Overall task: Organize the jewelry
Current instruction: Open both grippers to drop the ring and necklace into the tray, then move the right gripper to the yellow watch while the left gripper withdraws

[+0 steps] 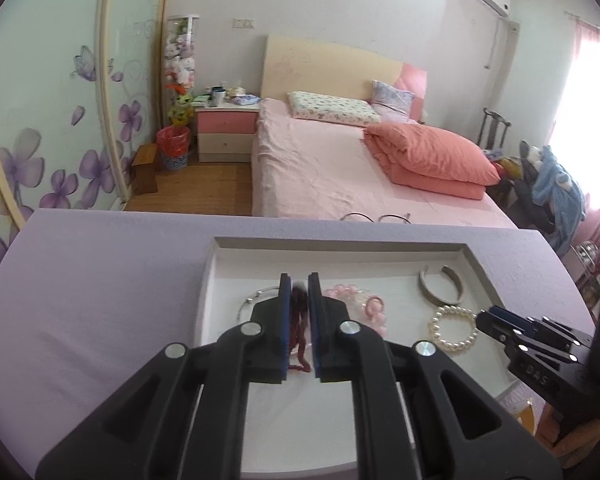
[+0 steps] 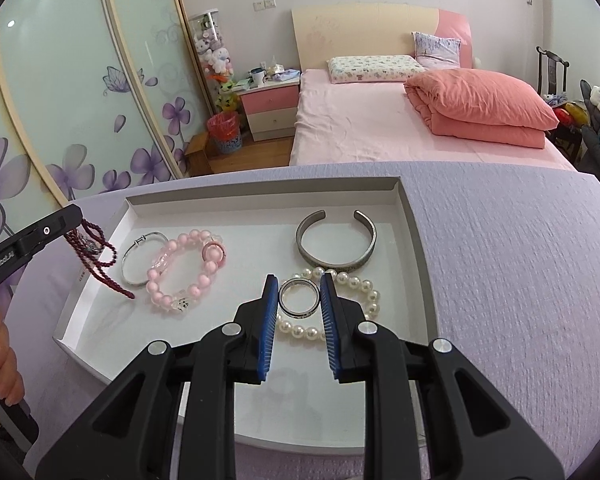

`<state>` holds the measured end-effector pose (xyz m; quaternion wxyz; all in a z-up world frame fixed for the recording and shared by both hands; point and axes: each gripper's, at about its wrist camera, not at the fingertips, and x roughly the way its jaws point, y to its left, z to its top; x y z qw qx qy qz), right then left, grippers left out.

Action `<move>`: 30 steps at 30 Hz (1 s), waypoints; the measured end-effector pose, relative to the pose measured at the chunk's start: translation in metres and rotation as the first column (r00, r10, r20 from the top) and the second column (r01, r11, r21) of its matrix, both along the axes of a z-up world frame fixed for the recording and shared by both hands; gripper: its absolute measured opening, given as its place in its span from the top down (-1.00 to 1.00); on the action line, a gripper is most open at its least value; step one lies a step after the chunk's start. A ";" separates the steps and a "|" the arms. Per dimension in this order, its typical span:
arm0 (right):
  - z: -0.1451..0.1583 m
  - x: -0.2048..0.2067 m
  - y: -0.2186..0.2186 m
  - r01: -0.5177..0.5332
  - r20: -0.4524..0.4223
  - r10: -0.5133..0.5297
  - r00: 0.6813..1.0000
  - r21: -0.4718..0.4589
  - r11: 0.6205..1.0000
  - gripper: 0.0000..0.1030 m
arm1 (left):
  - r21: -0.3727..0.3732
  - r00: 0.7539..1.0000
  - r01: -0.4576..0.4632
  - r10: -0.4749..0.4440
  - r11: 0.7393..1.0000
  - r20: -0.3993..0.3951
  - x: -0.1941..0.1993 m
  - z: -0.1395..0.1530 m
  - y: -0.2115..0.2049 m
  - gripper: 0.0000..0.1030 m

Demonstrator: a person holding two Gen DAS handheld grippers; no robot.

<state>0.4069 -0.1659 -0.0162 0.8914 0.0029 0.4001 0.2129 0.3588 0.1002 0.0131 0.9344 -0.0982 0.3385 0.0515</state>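
Observation:
A white tray [image 2: 412, 216] lies on the lilac table. My left gripper [image 1: 299, 284] is shut on a dark red bead string [image 1: 299, 320] and holds it over the tray's left side; the string dangles in the right wrist view [image 2: 100, 256]. My right gripper [image 2: 299, 292] is shut on a silver ring bangle [image 2: 299, 296], held above a white pearl bracelet [image 2: 352, 304]. In the tray lie a pink bead bracelet [image 2: 180, 272], a thin silver bangle [image 2: 140, 256] and a grey open cuff [image 2: 336, 240].
The lilac table [image 2: 520, 280] stretches right of the tray. Glasses [image 1: 376, 218] lie at its far edge. Beyond are a pink bed [image 1: 320, 168], a nightstand [image 1: 226, 132] and a floral sliding wardrobe door [image 1: 40, 120].

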 end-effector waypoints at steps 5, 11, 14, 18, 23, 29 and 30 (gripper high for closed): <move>-0.002 -0.001 0.001 0.002 -0.001 -0.002 1.000 -0.007 1.000 0.57 | 0.016 0.998 -0.056 0.056 0.998 0.024 -0.014 0.003 0.010 -0.12; -0.009 0.002 0.008 0.006 -0.017 -0.007 1.000 -0.025 1.000 0.57 | 0.016 0.995 -0.087 0.087 0.996 0.041 -0.029 0.008 0.020 -0.45; -0.011 0.001 0.011 0.007 -0.019 -0.007 1.000 -0.037 0.999 0.57 | 0.028 0.995 -0.095 0.094 0.995 0.033 -0.032 0.006 0.024 -0.49; -0.013 0.002 0.014 0.012 -0.020 -0.014 1.000 -0.052 0.999 0.57 | 0.026 0.995 -0.102 0.101 0.994 0.020 -0.034 0.002 0.029 -0.51; -0.015 0.007 0.018 0.026 -0.026 -0.028 0.999 -0.070 0.997 0.56 | 0.025 0.995 -0.099 0.098 0.995 0.009 -0.036 -0.004 0.032 -0.53; -0.014 0.011 0.018 0.049 -0.032 -0.051 0.998 -0.058 0.997 0.15 | 0.027 0.996 -0.094 0.094 0.995 0.003 -0.038 -0.007 0.033 -0.59; -0.013 0.009 0.017 0.055 -0.027 -0.056 0.998 -0.050 0.997 -0.16 | 0.026 0.996 -0.094 0.094 0.995 0.002 -0.040 -0.008 0.034 -0.61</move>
